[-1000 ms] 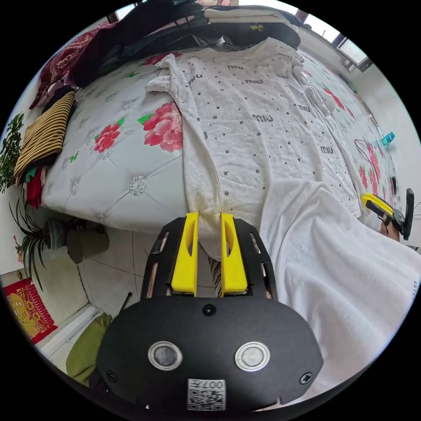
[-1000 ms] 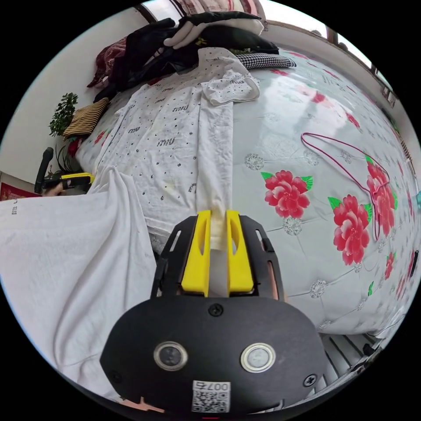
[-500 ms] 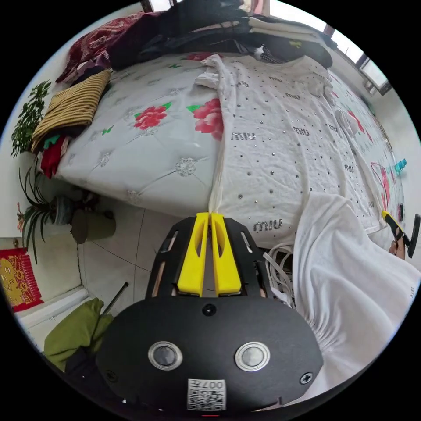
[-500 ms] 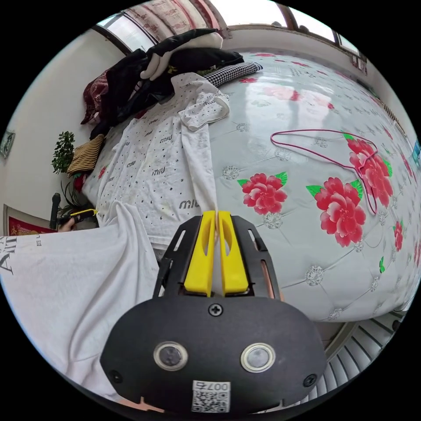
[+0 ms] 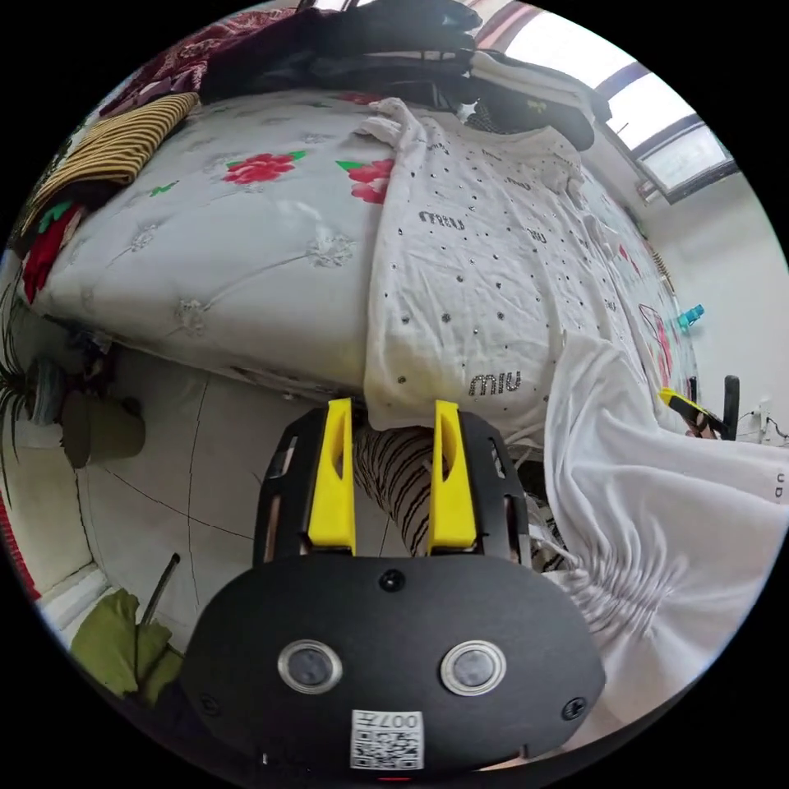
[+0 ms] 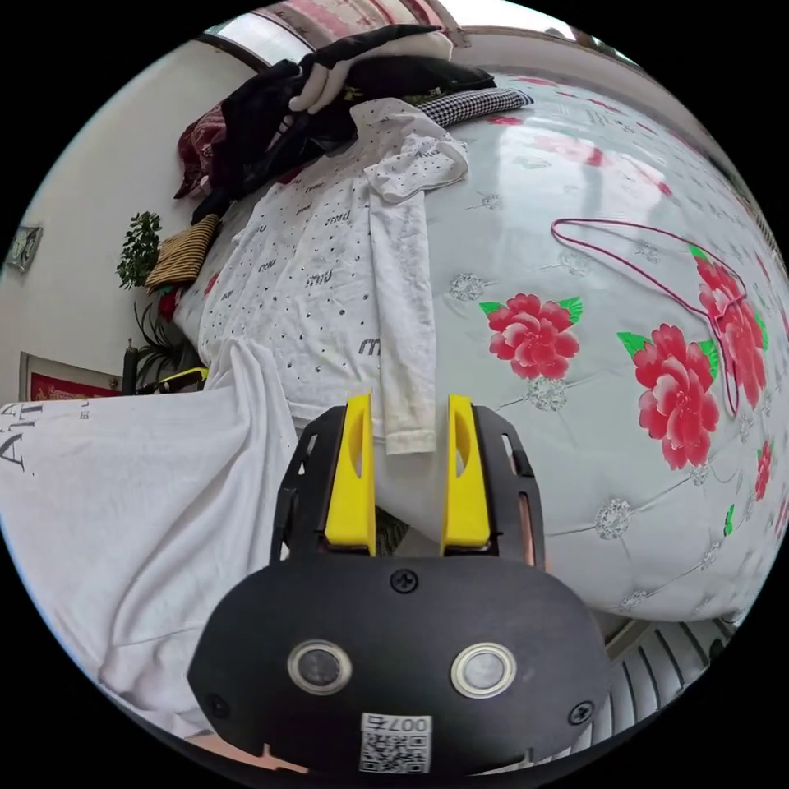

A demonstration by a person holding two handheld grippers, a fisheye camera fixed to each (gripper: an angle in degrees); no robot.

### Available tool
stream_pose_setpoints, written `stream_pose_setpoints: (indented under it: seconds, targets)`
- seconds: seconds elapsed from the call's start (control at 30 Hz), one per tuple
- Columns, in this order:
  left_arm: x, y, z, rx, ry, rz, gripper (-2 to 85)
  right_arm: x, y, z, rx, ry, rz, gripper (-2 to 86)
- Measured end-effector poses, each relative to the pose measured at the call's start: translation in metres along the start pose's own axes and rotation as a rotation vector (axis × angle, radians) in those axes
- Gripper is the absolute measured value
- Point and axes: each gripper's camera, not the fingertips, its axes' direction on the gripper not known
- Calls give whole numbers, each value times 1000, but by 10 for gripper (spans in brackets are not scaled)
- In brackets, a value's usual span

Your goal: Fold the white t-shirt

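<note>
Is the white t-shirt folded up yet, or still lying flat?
Spread flat. The white t-shirt lies open on the bed, hem over the edge.

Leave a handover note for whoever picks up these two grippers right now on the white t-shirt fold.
Left gripper: open, holding nothing, at the shirt's bottom hem.
Right gripper: open, holding nothing, just below the hem at the folded-in side strip.
White t-shirt: spread flat on the floral bed, collar end toward the clothes pile, hem hanging at the bed's near edge.
Done: both long sides are folded inward, so the shirt lies as a narrow panel.
Left: probably regrip the hem corners and fold lengthwise toward the collar.
Nearby: a pink hanger lies on the bed beside the shirt.
</note>
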Motion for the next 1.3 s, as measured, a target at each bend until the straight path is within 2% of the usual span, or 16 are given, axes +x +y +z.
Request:
stream_pose_setpoints:
  seconds: [0.13,0.17,0.23,0.33,0.4,0.5,0.67,0.8,0.93,1.03,1.17,1.3]
  targets:
    - [-5,-14,6,-111,47,61,45,-6,3,16,-42,180,-33,34]
    - [-11,-14,1,-127,55,55,10,-5,0,17,-65,177,-41,19]
    - [-24,-15,-16,-94,121,57,-1,2,-5,12,-51,138,-32,8]
    - [-59,-31,-61,43,325,-10,-7,22,-24,-22,98,-45,-7,1]
    - [-81,-64,-105,171,454,-22,-8,44,-50,-60,261,-254,29,-2]
    - [-88,-117,-178,338,487,27,-9,60,-92,-116,464,-406,23,-2]
    - [-79,-161,-321,644,569,155,-9,38,-125,-234,765,-468,-165,-3]
    - [-54,-125,-396,772,447,316,-9,10,-91,-293,892,-405,-366,-3]
    - [-55,-65,-390,756,421,368,-9,11,-35,-286,873,-354,-469,-3]
    - [-71,-16,-346,639,424,312,-9,25,9,-248,741,-353,-442,-3]
    - [-101,38,-250,361,461,100,-9,58,48,-165,474,-383,-215,-3]
    - [-126,68,-186,211,556,-95,-9,93,69,-93,286,-485,14,-3]
